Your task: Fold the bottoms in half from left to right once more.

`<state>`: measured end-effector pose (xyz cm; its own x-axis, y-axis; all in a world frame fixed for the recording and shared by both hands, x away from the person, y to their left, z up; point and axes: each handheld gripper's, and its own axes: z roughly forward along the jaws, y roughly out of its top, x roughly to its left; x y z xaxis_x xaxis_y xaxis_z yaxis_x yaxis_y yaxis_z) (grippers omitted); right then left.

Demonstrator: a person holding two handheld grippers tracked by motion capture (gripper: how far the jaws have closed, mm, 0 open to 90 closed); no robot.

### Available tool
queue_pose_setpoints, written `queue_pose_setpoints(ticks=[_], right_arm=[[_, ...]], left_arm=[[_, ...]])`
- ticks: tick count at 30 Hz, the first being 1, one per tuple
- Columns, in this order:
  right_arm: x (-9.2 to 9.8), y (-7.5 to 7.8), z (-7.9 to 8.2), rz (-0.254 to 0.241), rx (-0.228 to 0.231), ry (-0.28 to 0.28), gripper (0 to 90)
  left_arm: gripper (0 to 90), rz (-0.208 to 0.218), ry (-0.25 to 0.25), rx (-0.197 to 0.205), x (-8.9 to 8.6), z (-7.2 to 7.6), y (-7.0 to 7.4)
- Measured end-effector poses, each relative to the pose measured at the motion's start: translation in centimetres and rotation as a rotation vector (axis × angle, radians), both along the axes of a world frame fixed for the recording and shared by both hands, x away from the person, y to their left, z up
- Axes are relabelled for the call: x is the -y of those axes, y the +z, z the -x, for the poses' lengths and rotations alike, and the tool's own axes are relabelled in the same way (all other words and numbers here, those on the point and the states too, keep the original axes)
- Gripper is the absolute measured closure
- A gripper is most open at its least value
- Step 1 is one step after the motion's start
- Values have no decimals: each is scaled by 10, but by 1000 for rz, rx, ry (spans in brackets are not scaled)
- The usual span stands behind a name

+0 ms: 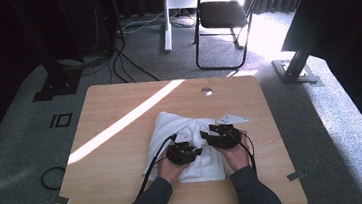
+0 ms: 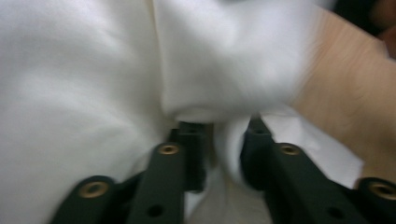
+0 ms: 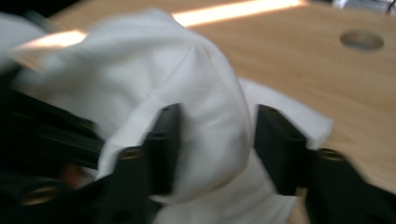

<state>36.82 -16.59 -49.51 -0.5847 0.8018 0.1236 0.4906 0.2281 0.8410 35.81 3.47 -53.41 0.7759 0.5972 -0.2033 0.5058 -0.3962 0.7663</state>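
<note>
white cloth (image 1: 193, 148), crumpled and partly folded, lying on the near middle of a wooden table (image 1: 123, 152); a band of sunlight crosses the tabletop diagonally from the left edge toward the far side, and a round cable hole (image 1: 206, 91) sits near the far edge. left gripper (image 1: 186, 149), held in the person's left hand (image 1: 168, 168), rests low on the cloth's near-left part; in the left gripper view its jaws stand a little apart with a ridge of white fabric (image 2: 229, 140) bunched between them, though the blur hides whether the pads press on it. right gripper (image 1: 212, 135), held in the right hand (image 1: 237, 157), sits just beside the left one over the cloth's near-right part; in the right gripper view its jaws stand about half open around a rounded hump of cloth (image 3: 210, 135), the left jaw touching the fabric, a gap showing at the right jaw. beyond the table: grey carpet, a black folding chair (image 1: 225, 12), and cables on the floor.
</note>
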Motion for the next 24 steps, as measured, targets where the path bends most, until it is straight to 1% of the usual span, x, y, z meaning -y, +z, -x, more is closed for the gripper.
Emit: queue_pose_setpoints(ticks=[1, 2, 3, 4, 5, 6, 7, 8, 9, 10, 11, 12, 13, 14, 15, 16, 17, 18, 19, 20, 21, 22, 23, 24], right_arm=[[-1, -5, -4, 28, -20, -13, 638], [-1, -9, -8, 47, -30, -33, 686], [0, -13, -11, 59, -43, -47, 735], [1, -16, -15, 67, -58, -65, 763], [3, -20, -19, 70, -73, -74, 787], [5, -24, -22, 70, -89, -80, 790], [6, -28, -25, 70, -103, -82, 796], [6, -31, -27, 71, -113, -83, 802], [6, -33, -28, 80, -119, -83, 811], [6, -35, -29, 86, -122, -84, 815], [6, -36, -30, 93, -121, -84, 819], [6, -36, -31, 94, -119, -84, 820], [7, -36, -32, 99, -114, -88, 822], [7, -36, -32, 102, -112, -89, 823], [7, -36, -34, 107, -114, -89, 826], [7, -37, -36, 111, -115, -91, 827], [7, -38, -38, 117, -116, -91, 827], [6, -39, -41, 124, -115, -93, 827], [5, -39, -43, 129, -112, -94, 827], [4, -40, -46, 134, -113, -97, 827], [3, -40, -48, 141, -112, -100, 827], [3, -40, -49, 148, -110, -104, 824], [3, -40, -50, 156, -108, -108, 817], [3, -40, -50, 156, -108, -108, 817]], left_arm=[[691, 2, -11, -4, -1, 2, 4], [671, 8, -20, -5, -2, 6, 9], [645, 19, -35, -6, -3, 11, 16], [629, 31, -56, -2, -4, 16, 24], [618, 47, -78, 17, -7, 22, 34], [612, 73, -100, 43, -11, 27, 45], [603, 101, -105, 61, -18, 30, 56], [602, 124, -88, 83, -27, 31, 67], [602, 135, -66, 106, -35, 30, 75], [602, 138, -15, 147, -50, 26, 85], [600, 138, 22, 160, -59, 21, 89], [601, 139, 90, 151, -77, 10, 91], [606, 150, 132, 134, -87, 2, 91], [615, 155, 189, 99, -106, -13, 85], [625, 141, 220, 69, -114, -22, 79], [625, 114, 223, 32, -118, -30, 71], [629, 100, 218, 0, -120, -36, 62], [633, 90, 206, -19, -119, -39, 54], [633, 77, 183, -34, -115, -40, 46], [634, 75, 167, -42, -112, -41, 40], [634, 81, 167, -49, -109, -42, 35], [634, 96, 172, -65, -108, -43, 31], [636, 108, 178, -78, -108, -44, 28], [639, 108, 178, -78, -108, -44, 28]])
